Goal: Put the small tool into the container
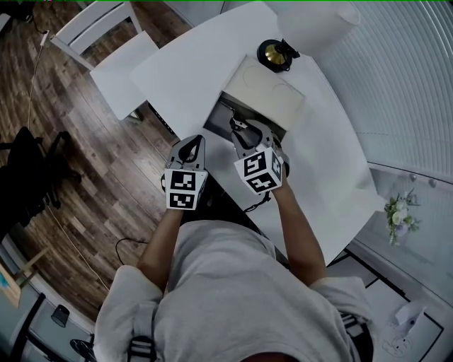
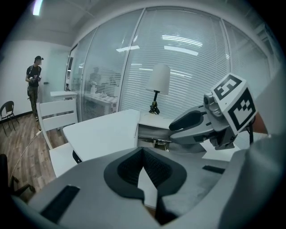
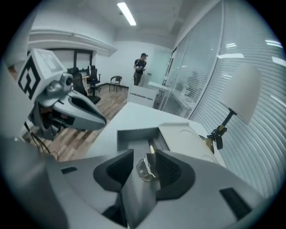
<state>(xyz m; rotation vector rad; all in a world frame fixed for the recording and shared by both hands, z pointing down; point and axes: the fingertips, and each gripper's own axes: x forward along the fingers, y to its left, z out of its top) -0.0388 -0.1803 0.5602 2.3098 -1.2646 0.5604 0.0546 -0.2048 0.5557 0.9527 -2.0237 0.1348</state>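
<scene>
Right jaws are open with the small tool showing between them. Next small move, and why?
Probably ease the right gripper straight up: its jaws stand apart over the open container, and the small tool sits by one pad; I can't tell whether it rests in the container or clings.

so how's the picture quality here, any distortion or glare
Head view: dim and muted, white table edges bowed by the wide lens. Left gripper view: fisheye with black corners, light glare on the glass wall. Right gripper view: same fisheye, ceiling strip light blown out.
</scene>
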